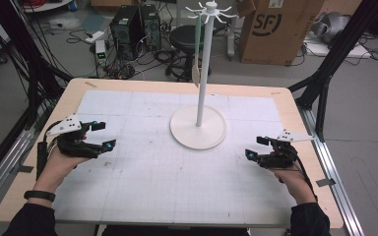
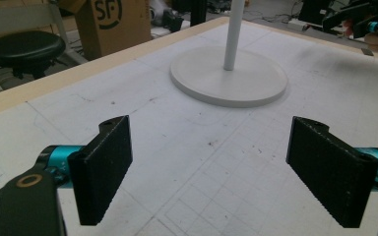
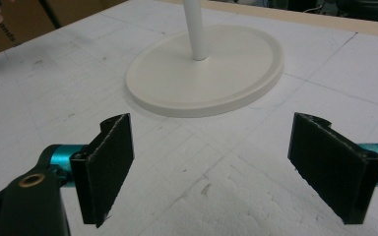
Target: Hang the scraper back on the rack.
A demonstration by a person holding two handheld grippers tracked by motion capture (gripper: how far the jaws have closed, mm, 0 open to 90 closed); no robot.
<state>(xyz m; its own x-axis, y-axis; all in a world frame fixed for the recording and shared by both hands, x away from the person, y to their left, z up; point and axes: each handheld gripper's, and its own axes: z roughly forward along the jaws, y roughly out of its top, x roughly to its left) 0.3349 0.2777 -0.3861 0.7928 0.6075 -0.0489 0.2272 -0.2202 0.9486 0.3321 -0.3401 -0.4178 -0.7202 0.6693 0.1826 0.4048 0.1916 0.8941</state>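
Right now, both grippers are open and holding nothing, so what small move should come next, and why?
Probably raise the left gripper toward the pale spatula hanging from the white stand. The right gripper and the left both sit open over the mat, and the spatula hangs on the stand's left side.

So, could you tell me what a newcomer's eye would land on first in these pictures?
Most likely the tall white stand with hooks on top, upright on its round base past the middle of the white mat. A pale spatula-like utensil hangs from one hook. Next, the left gripper and right gripper, both open and empty, one toward each side.
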